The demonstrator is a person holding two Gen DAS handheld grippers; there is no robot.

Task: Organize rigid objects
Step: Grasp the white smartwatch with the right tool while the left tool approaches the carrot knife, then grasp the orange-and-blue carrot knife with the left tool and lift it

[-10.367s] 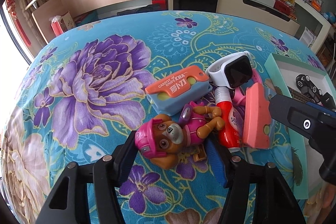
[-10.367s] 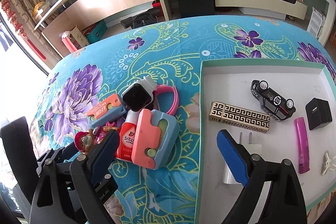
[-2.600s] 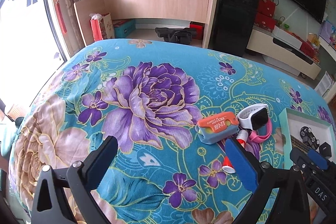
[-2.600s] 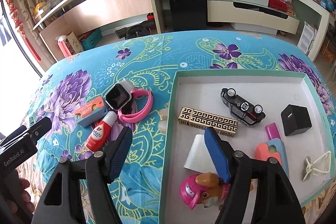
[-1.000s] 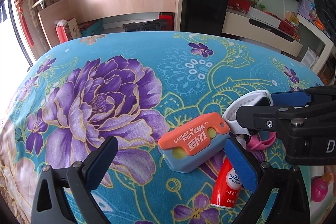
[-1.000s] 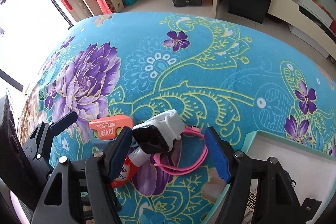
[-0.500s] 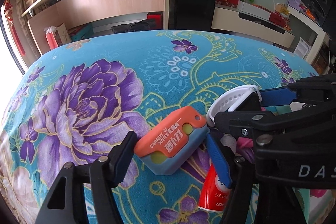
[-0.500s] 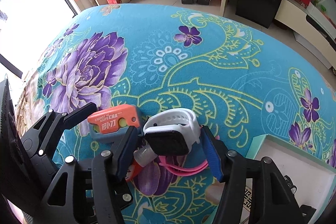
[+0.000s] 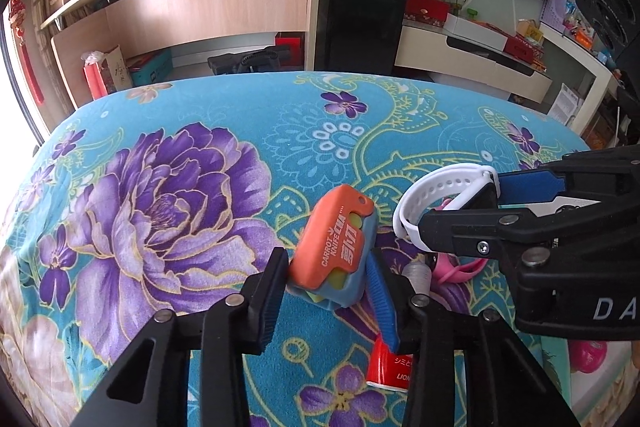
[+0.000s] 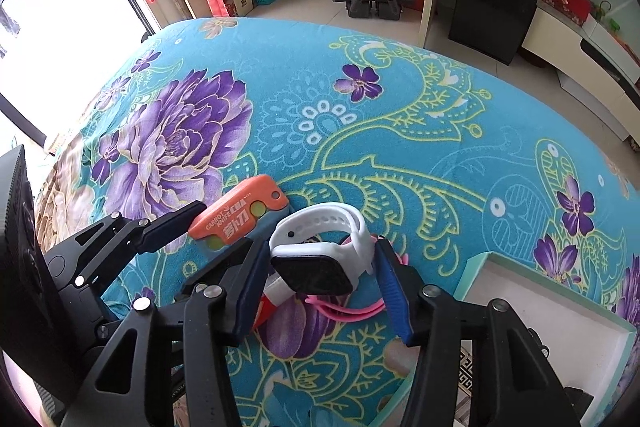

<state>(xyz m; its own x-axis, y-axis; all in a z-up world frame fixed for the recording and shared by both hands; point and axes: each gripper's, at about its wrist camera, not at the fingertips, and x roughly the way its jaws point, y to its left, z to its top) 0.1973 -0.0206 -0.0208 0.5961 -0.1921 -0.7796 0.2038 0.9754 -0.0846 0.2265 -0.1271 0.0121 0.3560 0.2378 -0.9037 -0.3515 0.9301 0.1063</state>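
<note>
My left gripper (image 9: 328,287) is shut on the orange and blue carrot knife toy (image 9: 334,259), tilted up off the floral cloth; the toy also shows in the right wrist view (image 10: 236,219). My right gripper (image 10: 320,279) is shut on the white smartwatch (image 10: 320,255), black screen facing me; the watch also shows in the left wrist view (image 9: 440,195). A pink band (image 10: 352,309) and a red tube (image 9: 394,363) lie on the cloth under the grippers.
A white tray with a teal rim (image 10: 532,303) lies at the right, a gold patterned bar (image 10: 470,359) partly visible inside. A pink toy (image 9: 586,355) shows at the tray's edge. The floral cloth (image 9: 180,187) spreads left. Shelves and a black cabinet stand beyond.
Both grippers have closed in: the left on the carrot knife toy, now tilted upright, the right on the white smartwatch. Both objects have risen slightly off the cloth.
</note>
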